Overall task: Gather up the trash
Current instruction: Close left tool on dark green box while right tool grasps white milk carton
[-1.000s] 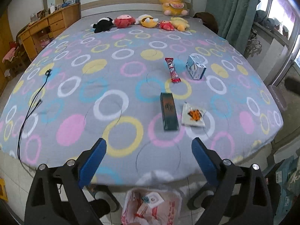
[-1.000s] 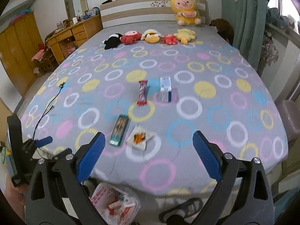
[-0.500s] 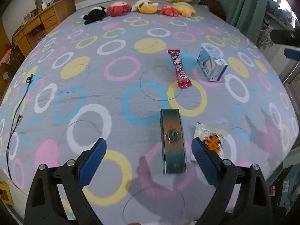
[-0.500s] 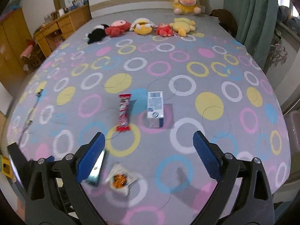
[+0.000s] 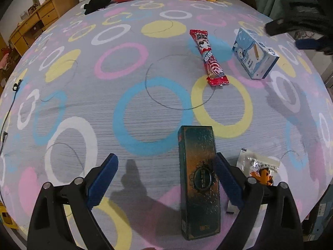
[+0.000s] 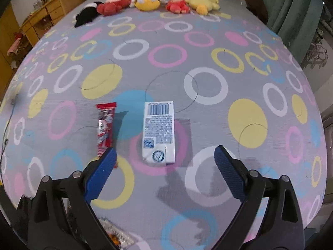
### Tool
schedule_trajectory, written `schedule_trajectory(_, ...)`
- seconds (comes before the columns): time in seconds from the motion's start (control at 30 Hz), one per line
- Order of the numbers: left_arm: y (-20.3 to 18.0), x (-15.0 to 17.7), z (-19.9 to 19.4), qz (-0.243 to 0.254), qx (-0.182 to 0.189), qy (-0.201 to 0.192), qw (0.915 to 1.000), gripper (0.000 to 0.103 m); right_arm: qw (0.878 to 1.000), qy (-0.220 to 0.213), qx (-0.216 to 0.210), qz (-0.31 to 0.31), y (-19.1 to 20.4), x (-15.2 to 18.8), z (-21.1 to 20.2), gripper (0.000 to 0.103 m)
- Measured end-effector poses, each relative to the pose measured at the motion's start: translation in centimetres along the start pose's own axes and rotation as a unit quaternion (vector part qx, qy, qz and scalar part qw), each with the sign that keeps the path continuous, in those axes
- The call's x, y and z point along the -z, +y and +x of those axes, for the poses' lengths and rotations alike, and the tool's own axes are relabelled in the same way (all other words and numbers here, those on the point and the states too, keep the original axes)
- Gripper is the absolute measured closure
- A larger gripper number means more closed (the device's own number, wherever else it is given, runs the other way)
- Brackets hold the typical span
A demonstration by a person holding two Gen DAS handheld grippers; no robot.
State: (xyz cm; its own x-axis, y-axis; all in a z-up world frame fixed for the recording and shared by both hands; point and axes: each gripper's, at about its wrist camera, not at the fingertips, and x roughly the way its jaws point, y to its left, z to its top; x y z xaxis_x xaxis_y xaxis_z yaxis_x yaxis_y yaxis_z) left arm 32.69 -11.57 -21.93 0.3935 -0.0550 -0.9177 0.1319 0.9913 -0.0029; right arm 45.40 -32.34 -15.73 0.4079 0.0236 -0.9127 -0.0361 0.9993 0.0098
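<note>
Green box (image 5: pixel 198 179) lengthwise between open left tongs (image 5: pixel 166 179), pointing away

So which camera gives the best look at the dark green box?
The left wrist view. The dark green box lies whole and sharp on the bedspread, its medallion readable, just inside the open left claw beside the right finger. The right wrist view does not show it at all; only the milk carton and red wrapper appear there.

My right gripper (image 5: pixel 299 33) is a blur at two o'clock; the snack packet (image 6: pixel 116 236) is cut off at six o'clock, half behind my left finger (image 6: pixel 100 177)
</note>
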Motion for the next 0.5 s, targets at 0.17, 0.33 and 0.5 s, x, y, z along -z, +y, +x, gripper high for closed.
schedule_trajectory(0.17, -0.6, 0.0, -0.1, 0.0, 0.016, 0.001, 0.9999, 0.013, 1.0, 0.02, 0.003, 0.008, 0.2, -0.8, 3.0, 0.011)
schedule_trajectory(0.33, -1.8, 0.0, 0.3, 0.014, 0.015, 0.0, 0.9998, 0.013, 0.999, 0.03, 0.009, 0.004, 0.7, -1.1, 4.7, 0.011)
schedule_trajectory(0.5, -1.9, 0.5, 1.4, 0.009, 0.013, 0.009, 0.9998, 0.018, 0.999, 0.047, 0.021, 0.0, 0.6, -1.1, 6.3, 0.026)
